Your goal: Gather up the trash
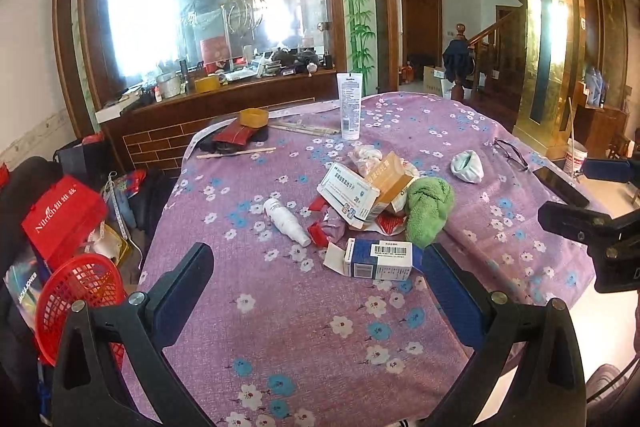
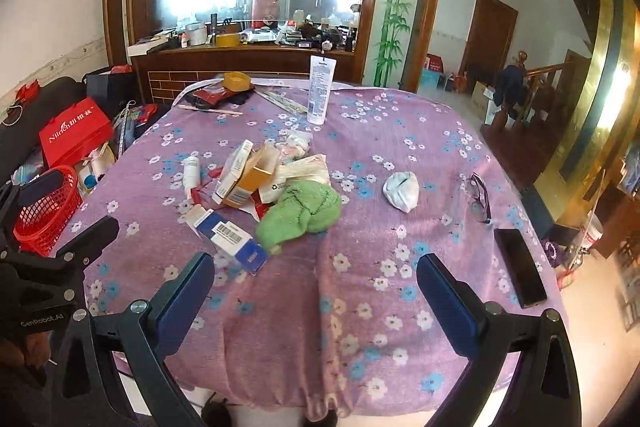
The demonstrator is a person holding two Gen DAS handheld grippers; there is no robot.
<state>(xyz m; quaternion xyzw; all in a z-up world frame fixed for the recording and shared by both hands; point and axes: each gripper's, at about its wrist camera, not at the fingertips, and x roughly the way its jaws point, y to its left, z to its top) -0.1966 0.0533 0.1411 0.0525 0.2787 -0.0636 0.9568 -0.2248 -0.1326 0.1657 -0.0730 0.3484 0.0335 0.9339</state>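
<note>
A pile of trash lies mid-table: a blue and white box [image 1: 380,259] [image 2: 232,235], a white medicine box [image 1: 350,195], an orange box [image 1: 394,179] [image 2: 256,179], a small white bottle [image 1: 286,215] [image 2: 191,173] and red wrappers [image 1: 320,227]. A green cloth [image 1: 428,209] [image 2: 302,213] lies beside them. My left gripper [image 1: 318,263] is open and empty, just short of the blue box. My right gripper [image 2: 316,273] is open and empty above the cloth-covered table near its front edge. A red mesh basket [image 1: 76,299] [image 2: 46,211] stands left of the table.
The table has a purple floral cloth [image 1: 280,327] [image 2: 380,307]. A white tube [image 1: 349,105] [image 2: 320,89] stands at the back. A crumpled pale wad [image 1: 467,166] [image 2: 401,191], glasses [image 1: 512,153] [image 2: 478,197] and a black phone [image 1: 560,186] [image 2: 519,273] lie at the right. A red bag [image 1: 64,215] stands left.
</note>
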